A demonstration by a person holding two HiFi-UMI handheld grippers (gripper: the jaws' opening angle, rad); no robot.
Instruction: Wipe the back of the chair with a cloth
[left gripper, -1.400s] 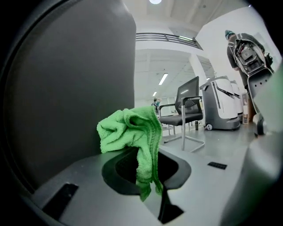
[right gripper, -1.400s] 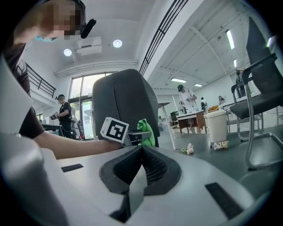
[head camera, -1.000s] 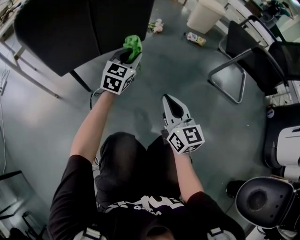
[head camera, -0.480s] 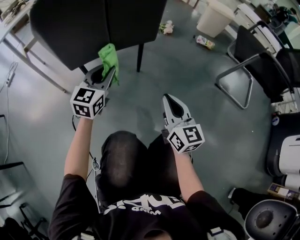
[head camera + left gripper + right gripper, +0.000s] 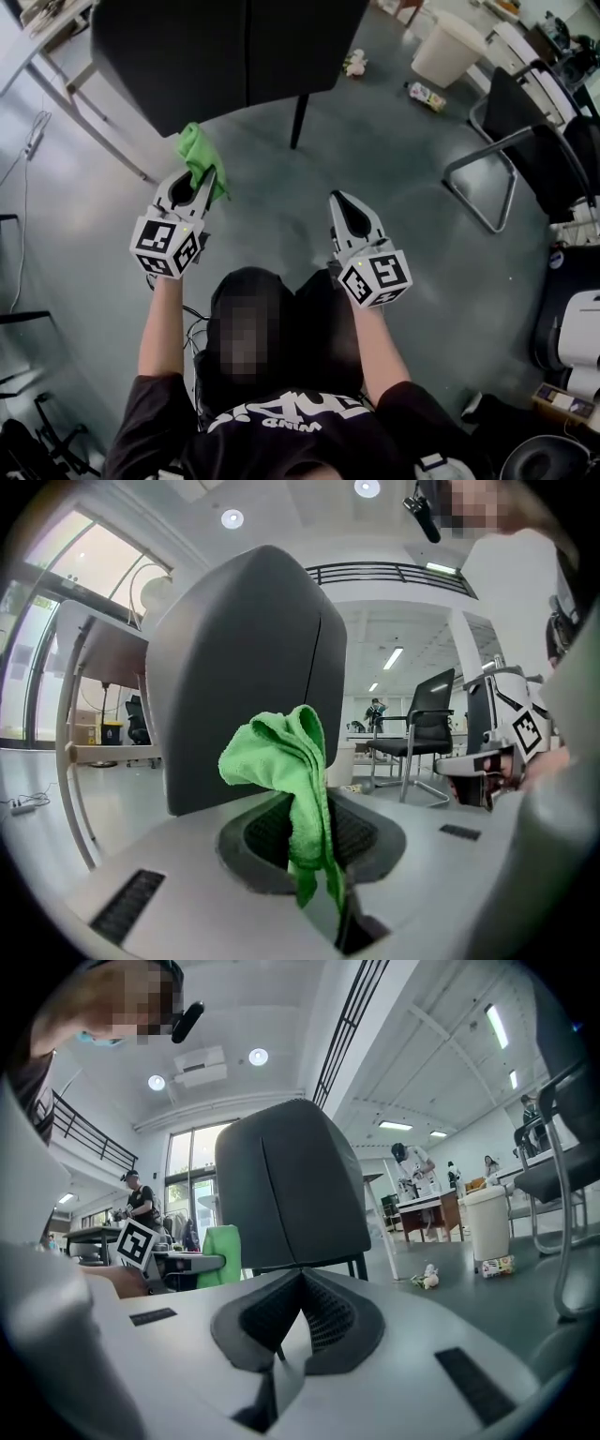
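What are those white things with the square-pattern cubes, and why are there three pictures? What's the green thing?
They are hand tools with two pinching fingers, one in each of a person's hands; the cubes belong to them. One picture comes from a camera on the person's head, looking down. The other two come from cameras riding on the tools. The left gripper pinches a green cloth near the dark chair back. The right gripper is shut and empty. A white bin and a second chair stand on the floor.
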